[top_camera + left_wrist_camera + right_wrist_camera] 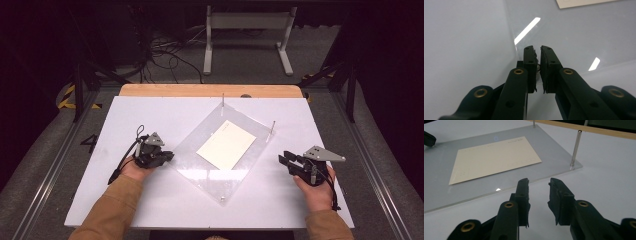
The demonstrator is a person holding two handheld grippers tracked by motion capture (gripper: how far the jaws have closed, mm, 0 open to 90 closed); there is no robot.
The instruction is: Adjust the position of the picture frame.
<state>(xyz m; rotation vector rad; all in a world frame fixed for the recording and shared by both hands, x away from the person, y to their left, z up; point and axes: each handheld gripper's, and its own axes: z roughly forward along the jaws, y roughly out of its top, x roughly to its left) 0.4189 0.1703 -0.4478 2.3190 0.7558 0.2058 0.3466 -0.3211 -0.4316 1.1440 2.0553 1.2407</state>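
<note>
- The clear acrylic plate (pixel 200 150) lay turned at an angle on the white worktop (pixel 150 110), with a cream card (pixel 226 145) on its middle and thin metal posts (pixel 272 128) standing at its far corners.
- The left claw (pixel 169 156) sat at the plate's left corner, jaws closed almost together. In the left gripper view a small metal piece (pixel 538 67), probably a pin or screw at that corner, sat between the pads (pixel 530 62); grip judged likely, but contact could not be confirmed.
- The right claw (pixel 284 159) rested just off the plate's right edge, jaws parted with nothing between them.
- Judgement: to do this step well, keep the left claw square over the corner piece and move it straight along its axis, so the plate did not skid. The right claw could steady the near edge (pixel 499 192).
- The high view gave the whole layout and both hands. The left gripper view gave the small piece at the pads. The right gripper view showed a post (pixel 576 147) upright and seated in the plate, and faint print on the card (pixel 491 157).
</note>
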